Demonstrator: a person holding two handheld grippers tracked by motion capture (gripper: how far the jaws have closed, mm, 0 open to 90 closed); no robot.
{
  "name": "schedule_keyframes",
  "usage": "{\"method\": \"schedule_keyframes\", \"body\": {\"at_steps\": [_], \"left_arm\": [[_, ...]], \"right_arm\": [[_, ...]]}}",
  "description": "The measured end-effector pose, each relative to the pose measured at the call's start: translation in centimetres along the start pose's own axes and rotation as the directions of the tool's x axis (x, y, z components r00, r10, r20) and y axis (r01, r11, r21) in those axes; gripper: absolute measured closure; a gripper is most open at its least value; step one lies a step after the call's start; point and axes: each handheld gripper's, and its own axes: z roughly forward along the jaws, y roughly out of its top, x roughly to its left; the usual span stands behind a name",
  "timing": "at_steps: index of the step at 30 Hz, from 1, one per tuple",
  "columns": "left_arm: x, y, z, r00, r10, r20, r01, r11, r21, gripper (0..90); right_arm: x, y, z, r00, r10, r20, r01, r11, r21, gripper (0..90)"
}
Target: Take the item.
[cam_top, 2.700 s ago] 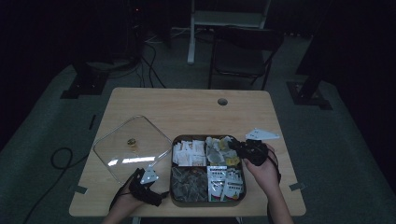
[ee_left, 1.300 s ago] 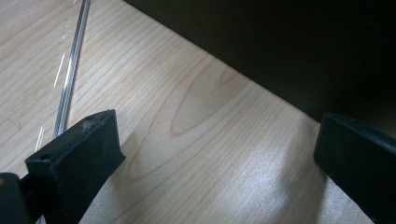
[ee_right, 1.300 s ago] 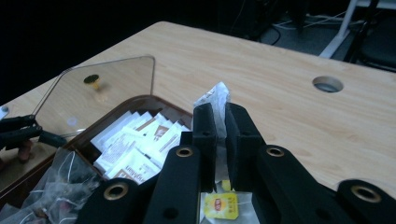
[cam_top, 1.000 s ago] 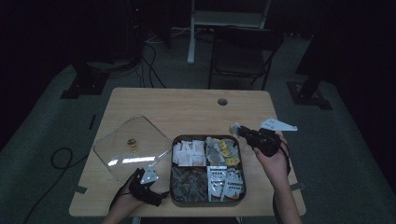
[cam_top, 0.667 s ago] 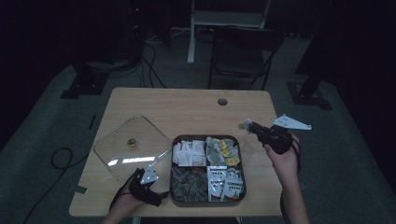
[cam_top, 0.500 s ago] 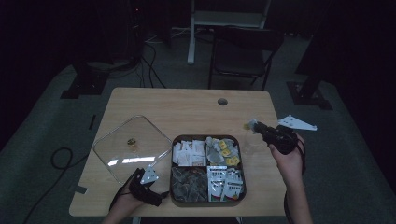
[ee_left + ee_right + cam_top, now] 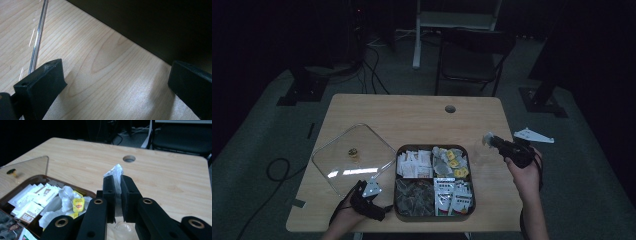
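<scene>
Two tongs — right (image 7: 118, 192) clamping tea bag (image 7: 115, 173), moved off tray (image 7: 398, 150), left (image 7: 115, 82) wide, unmoved

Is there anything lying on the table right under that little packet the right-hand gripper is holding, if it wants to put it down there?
Nothing visible. The right gripper pinches the white packet over bare table, just right of the tray.

glass lid (image 7: 353, 156) (gold knob) | folding chair (image 7: 473, 54), probably black | floor cables (image 7: 377, 82)
</scene>
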Motion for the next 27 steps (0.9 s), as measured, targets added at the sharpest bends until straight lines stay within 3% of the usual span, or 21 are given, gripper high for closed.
{"method": "schedule_keyframes", "body": {"at_steps": [19, 27], "left_arm": [[0.0, 0.0, 0.0, 1.0000, 0.000, 0.001, 0.000, 1.0000, 0.001, 1.2], [0.0, 0.0, 0.0, 1.0000, 0.000, 0.001, 0.000, 1.0000, 0.001, 1.2]], "right_arm": [[-1.2, -3.0, 3.4, 0.9986, 0.053, 0.004, -0.053, 0.994, 0.098, 81.6], [-1.5, -3.4, 4.3, 0.9976, 0.069, 0.001, -0.069, 0.991, 0.116, 78.5]]}}
